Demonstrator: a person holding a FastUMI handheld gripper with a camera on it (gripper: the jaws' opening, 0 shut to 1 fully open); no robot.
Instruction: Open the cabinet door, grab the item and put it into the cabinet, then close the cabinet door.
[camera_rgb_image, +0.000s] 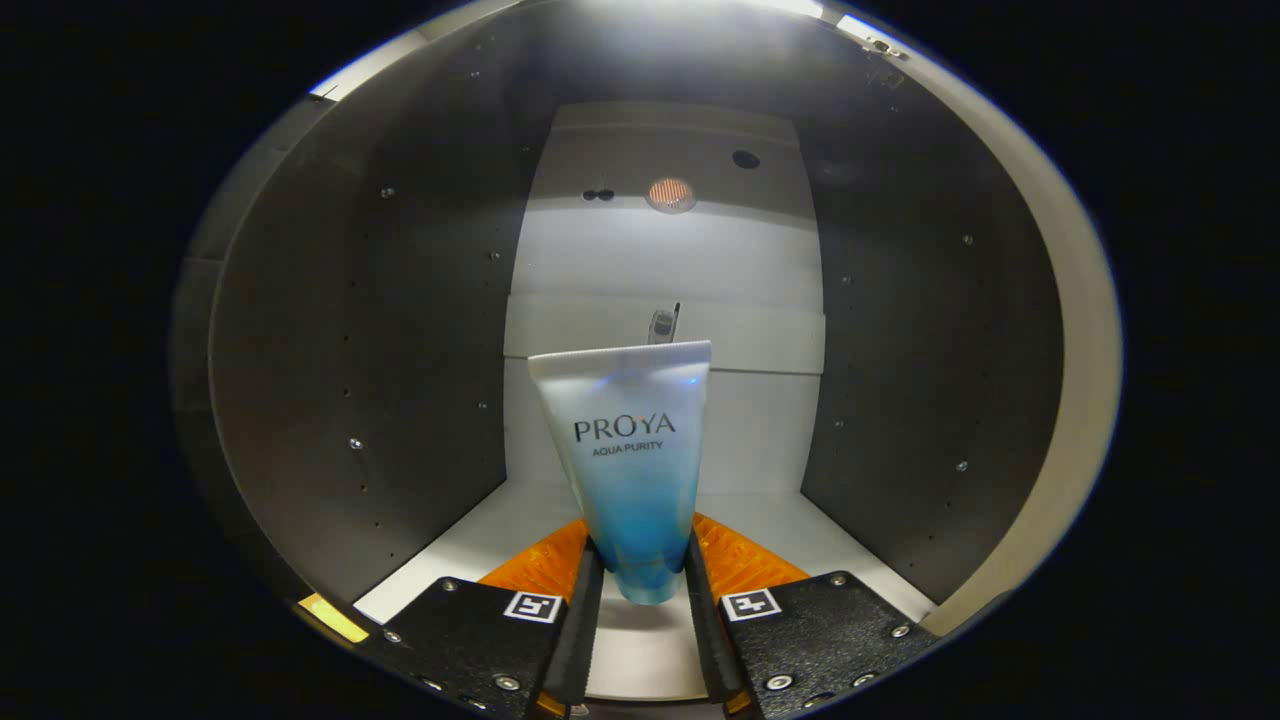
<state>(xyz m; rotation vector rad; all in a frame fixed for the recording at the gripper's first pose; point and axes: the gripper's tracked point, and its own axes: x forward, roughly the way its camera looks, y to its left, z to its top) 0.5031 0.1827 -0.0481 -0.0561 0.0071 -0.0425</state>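
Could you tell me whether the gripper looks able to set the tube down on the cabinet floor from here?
Probably yes: the gripper is shut on the tube, already inside the cabinet, with bare floor beneath.

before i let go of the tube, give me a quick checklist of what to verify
1. Cabinet door open: ok, the fingers reach inside the cabinet.
2. Both fingers pressing on the tube: ok, gripped at its lower narrow end.
3. Tube upright: ok, flat crimped end on top.
4. Tube resting on the cabinet floor: cannot tell, its bottom tip sits between the fingers.
5. Room around the tube: ok, both side walls and the back panel stand well apart from it.
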